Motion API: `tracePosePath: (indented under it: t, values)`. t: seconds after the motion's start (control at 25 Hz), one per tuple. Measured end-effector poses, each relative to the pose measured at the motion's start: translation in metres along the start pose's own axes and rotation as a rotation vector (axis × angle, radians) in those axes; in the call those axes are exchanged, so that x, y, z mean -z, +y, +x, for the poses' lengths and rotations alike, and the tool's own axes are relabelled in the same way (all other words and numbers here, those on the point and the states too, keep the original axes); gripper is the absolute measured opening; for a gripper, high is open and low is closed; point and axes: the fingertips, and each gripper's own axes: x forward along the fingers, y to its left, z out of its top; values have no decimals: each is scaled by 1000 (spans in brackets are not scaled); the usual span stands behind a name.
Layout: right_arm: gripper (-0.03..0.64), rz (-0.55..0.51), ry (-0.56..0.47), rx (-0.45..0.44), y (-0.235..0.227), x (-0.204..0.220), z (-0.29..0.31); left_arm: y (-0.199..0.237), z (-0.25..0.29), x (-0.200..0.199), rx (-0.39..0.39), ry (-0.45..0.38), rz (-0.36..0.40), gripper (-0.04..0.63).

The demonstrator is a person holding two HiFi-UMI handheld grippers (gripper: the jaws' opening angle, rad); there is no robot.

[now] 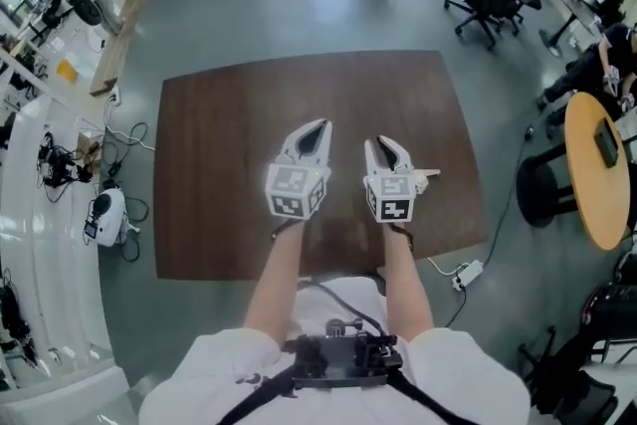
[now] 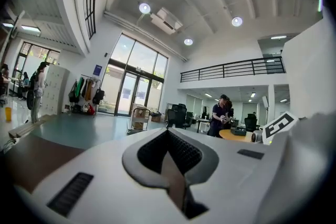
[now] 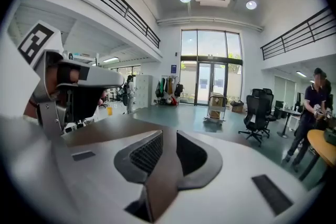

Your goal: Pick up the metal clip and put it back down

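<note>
Metal clip [image 1: 426, 176] lay beside the right claw, not in it.
What looked to be the clip, a small pale piece, rested on the brown table [image 1: 229, 134] just right of the right gripper [image 1: 379, 143], outside its jaws, which stood narrowly apart and released. The left gripper [image 1: 320, 126], close alongside, was clenched tip to tip on nothing. Bare tabletop spread ahead and to both sides, and the near edge ran close behind the grippers.

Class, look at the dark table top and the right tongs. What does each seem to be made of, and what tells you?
Table top: probably wood or wood-look laminate; dark brown, matt, with faint grain streaks. Right tongs: the white shell looks like moulded plastic, smooth and matt; the pads look like dark rubber, ribbed.
</note>
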Motion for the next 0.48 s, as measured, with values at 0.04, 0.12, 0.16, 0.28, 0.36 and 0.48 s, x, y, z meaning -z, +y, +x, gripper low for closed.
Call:
tracePosePath:
  t: [0.04, 0.12, 0.16, 0.28, 0.36, 0.48]
  values:
    - [80, -7, -19, -14, 13, -13, 0, 9, -10, -5, -15, -14, 4, 9]
    - [47, -21, -57, -42, 39, -36, 1, 24, -27, -14, -40, -38, 13, 11]
    - [39, -26, -77, -59, 51, -45, 2, 31, -34, -19, -50, -48, 19, 9]
    - [6, -48, -140, -111, 89, -75, 1, 51, -57, -31, -82, -70, 31, 9]
    - [6, -59, -170, -146, 113, -87, -5, 61, -73, -32, -106, -79, 30, 9]
    - [6, -44, -222, -178, 141, -106, -10, 79, -95, -36, -141, -95, 35, 9]
